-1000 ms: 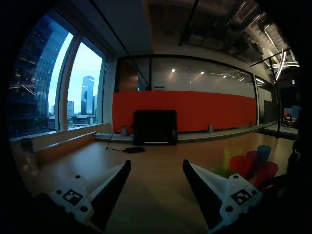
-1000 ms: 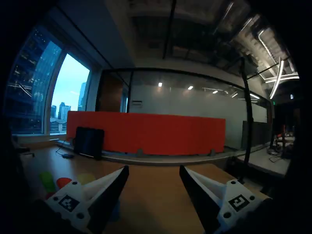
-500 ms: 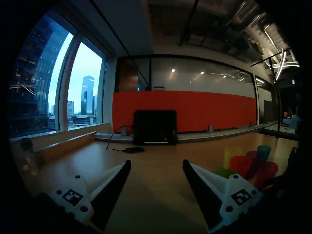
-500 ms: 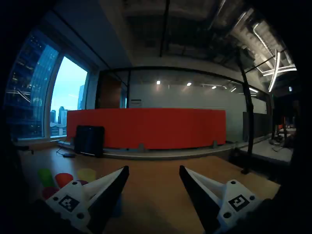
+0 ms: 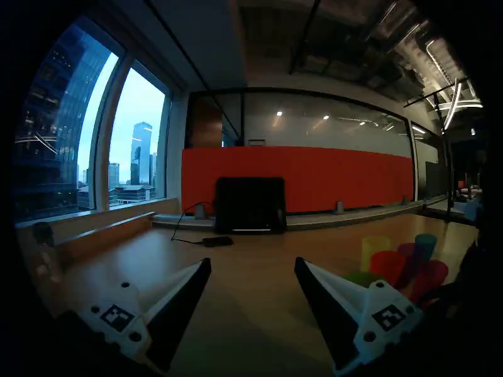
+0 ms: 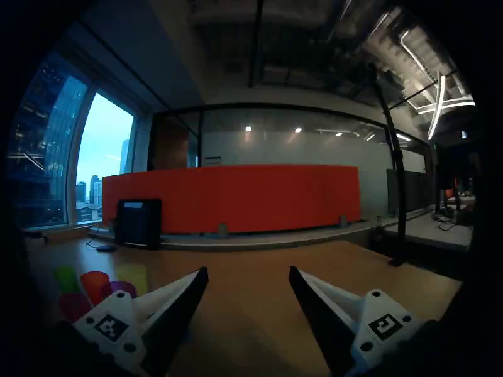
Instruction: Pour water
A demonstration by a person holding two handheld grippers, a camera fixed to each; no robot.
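Several coloured plastic cups (image 5: 402, 262) stand in a cluster on the wooden table, low on the right of the left gripper view, beside my left gripper's right finger. The same cups (image 6: 94, 286) appear at the lower left of the right gripper view, partly behind the left finger. My left gripper (image 5: 251, 267) is open above the table with nothing between its fingers. My right gripper (image 6: 247, 276) is open too, over bare wood, holding nothing.
A black monitor (image 5: 250, 205) with a cable and a small dark device (image 5: 217, 241) stands at the table's far edge, before a long red partition (image 5: 302, 178). Windows (image 5: 94, 138) and a ledge run along the left. A second desk (image 6: 434, 232) sits far right.
The right gripper view has risen and turned left, so the cups sit higher and fuller in view. The left gripper has stayed still.
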